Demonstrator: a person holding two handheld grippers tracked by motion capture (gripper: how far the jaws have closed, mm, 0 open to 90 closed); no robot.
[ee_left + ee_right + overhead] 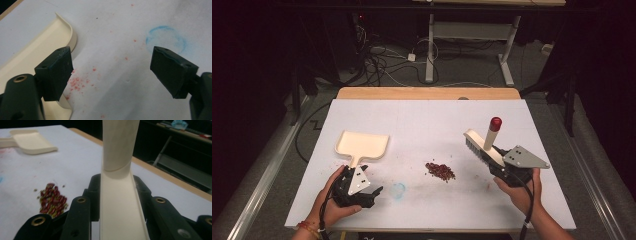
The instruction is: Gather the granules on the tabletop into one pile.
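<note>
On the counter point(432, 125) the dustpan point(362, 145) lies ungrasped beside our left gripper point(112, 72), jaws open. Our right gripper point(507, 167) clamps the brush point(482, 145). The beans point(440, 171) sit between them, unswept; all sweeping remains.

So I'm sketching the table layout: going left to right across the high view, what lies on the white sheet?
Left tongs → cream dustpan → blue ring stain → pile of red bits → brush → right tongs, shut on the brush.
</note>
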